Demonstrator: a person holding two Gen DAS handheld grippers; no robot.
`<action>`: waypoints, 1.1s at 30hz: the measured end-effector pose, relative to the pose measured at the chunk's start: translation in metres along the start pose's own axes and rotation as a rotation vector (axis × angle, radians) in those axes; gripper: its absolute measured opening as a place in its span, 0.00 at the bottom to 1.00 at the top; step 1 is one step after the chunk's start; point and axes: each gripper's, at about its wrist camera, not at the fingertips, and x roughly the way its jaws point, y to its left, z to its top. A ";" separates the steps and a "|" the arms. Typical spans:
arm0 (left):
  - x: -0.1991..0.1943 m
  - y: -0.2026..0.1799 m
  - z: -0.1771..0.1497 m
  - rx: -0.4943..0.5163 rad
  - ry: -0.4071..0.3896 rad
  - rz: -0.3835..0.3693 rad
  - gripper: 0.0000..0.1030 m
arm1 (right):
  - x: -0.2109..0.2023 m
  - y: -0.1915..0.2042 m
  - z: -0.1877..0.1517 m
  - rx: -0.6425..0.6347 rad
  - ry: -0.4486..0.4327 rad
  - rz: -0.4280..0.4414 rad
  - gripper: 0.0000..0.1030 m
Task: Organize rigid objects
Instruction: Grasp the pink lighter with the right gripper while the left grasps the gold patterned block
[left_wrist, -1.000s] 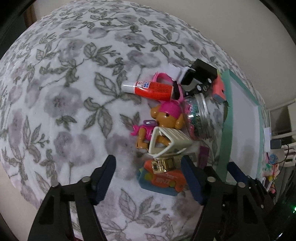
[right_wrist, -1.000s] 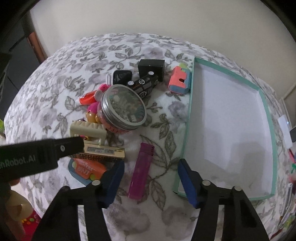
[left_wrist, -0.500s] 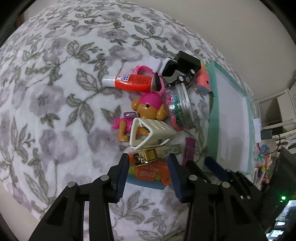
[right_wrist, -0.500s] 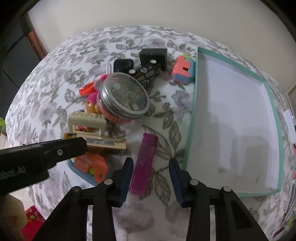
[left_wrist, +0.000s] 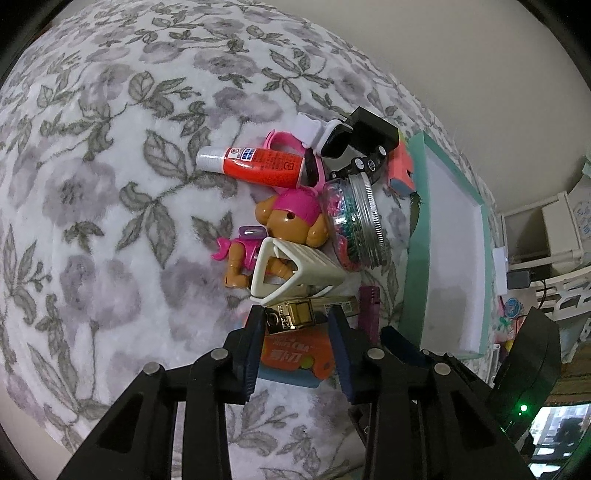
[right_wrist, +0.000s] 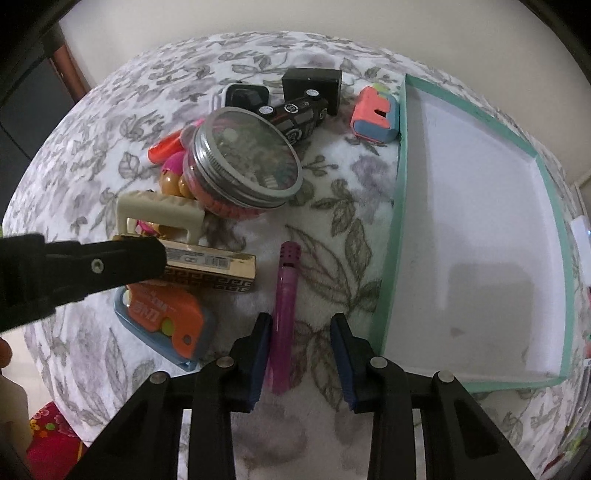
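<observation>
A pile of rigid objects lies on a floral cloth. A gold harmonica (left_wrist: 303, 314) (right_wrist: 210, 269) rests on an orange and blue toy (left_wrist: 291, 354) (right_wrist: 166, 317). My left gripper (left_wrist: 297, 325) is open, its fingers straddling the harmonica's end. A purple lighter (right_wrist: 286, 314) (left_wrist: 369, 314) lies beside a green-rimmed white tray (right_wrist: 399, 221) (left_wrist: 417, 258). My right gripper (right_wrist: 301, 332) is open, its fingers on either side of the lighter's near half.
A beaded jar (right_wrist: 243, 162), cream holder (left_wrist: 291, 273), toy dog (left_wrist: 291, 218), red tube (left_wrist: 255, 166), black toy car (right_wrist: 295, 114), black box (right_wrist: 312, 85) and coral eraser (right_wrist: 373, 114) crowd the pile. Room clutter shows beyond the tray.
Both grippers have moved forward and narrowed their openings. The left now frames the harmonica; the right now frames the purple lighter.
</observation>
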 end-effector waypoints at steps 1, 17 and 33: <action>0.000 0.001 0.000 -0.006 -0.001 -0.007 0.35 | 0.000 -0.001 0.000 0.000 -0.001 0.001 0.35; -0.003 0.015 -0.003 -0.074 0.002 -0.071 0.30 | 0.000 0.001 0.001 0.000 0.000 0.011 0.20; -0.045 -0.007 -0.006 0.030 -0.116 -0.097 0.20 | -0.037 -0.038 0.009 0.166 -0.126 0.093 0.15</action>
